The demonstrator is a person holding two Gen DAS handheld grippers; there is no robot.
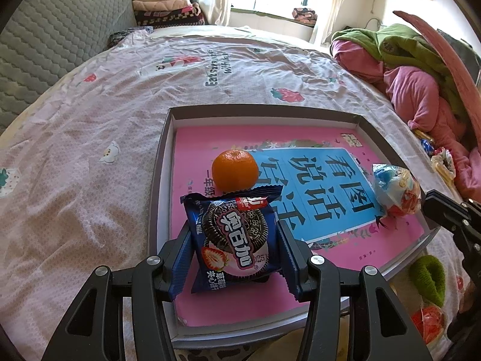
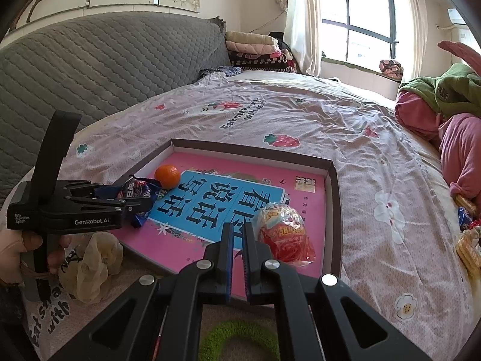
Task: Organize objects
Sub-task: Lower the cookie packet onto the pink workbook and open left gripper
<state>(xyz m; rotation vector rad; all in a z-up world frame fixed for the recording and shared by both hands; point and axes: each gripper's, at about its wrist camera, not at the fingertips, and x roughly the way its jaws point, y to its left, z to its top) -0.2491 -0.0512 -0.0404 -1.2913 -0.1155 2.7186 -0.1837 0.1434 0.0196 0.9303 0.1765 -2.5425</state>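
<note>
The bed [image 1: 120,114] with its pale printed sheet fills most of both views. On it lies a shallow box [image 1: 159,162] whose bottom is covered by a pink and blue book cover. Inside the box, in the left wrist view, an orange [image 1: 235,169] sits at about 12 o'clock from the left gripper [image 1: 236,240], and a snack bag in clear wrapping [image 1: 396,192] lies at about 2 o'clock, near the right wall.

The left gripper pinches a blue cookie packet [image 1: 234,234] between its two pads and holds it over the near left part of the box, just before the orange. I judge that the step in hand is placing this packet into the box. The next move asks to lower it to the pink bottom and then to spread the pads, without pushing the orange.

The right gripper [image 2: 238,255] has its pads pressed together on nothing, and points down toward the snack bag. A hand [image 2: 18,249] holds the left tool's grip at 9 o'clock in the right wrist view.
</note>
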